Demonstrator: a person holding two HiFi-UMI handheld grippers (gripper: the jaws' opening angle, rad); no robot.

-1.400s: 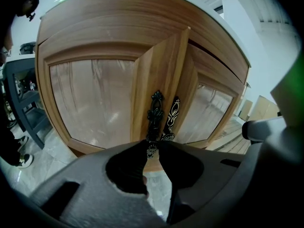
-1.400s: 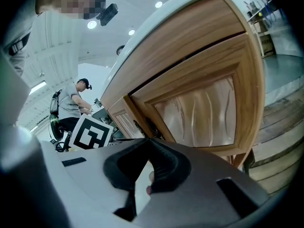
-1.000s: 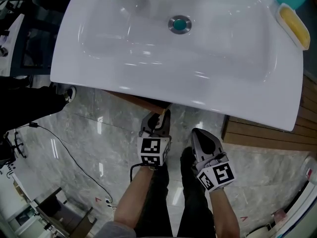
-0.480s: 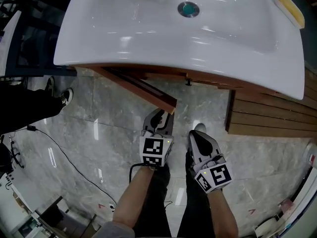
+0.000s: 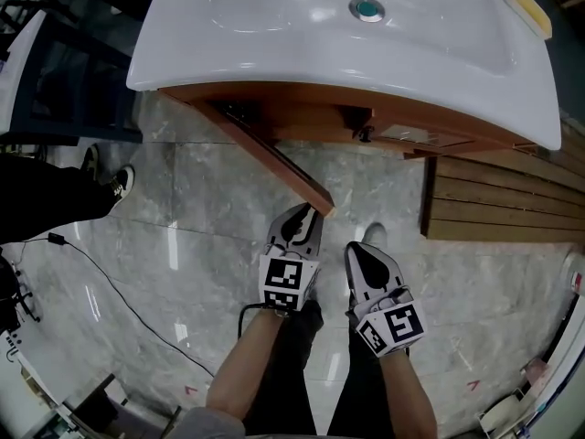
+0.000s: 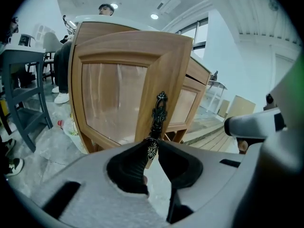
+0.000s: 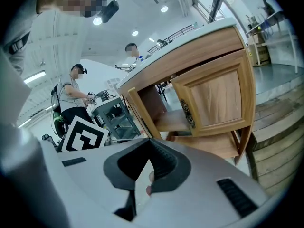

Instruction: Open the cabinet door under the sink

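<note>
Holding the dark ornate handle (image 6: 158, 115) of the cabinet door (image 6: 118, 96), our left gripper (image 5: 307, 214) has its jaws clamped on the handle's lower end, having just been closing on it; the door stands swung well out from the wooden cabinet (image 5: 302, 117) under the white sink (image 5: 274, 44), hinged at the cabinet's left side and angled toward us over the marble floor (image 5: 183, 245), with its free edge nearest to us; our right gripper (image 5: 364, 251) hangs just right of the left one, apart from the door, its jaws together with nothing between them; past it we see the opened compartment and a second door (image 7: 216, 99) lying shut on the right; a slatted wooden platform (image 5: 503, 199) sits on the floor at the right; a yellow soap dish (image 5: 528, 9) rests on the sink's far right corner.
</note>
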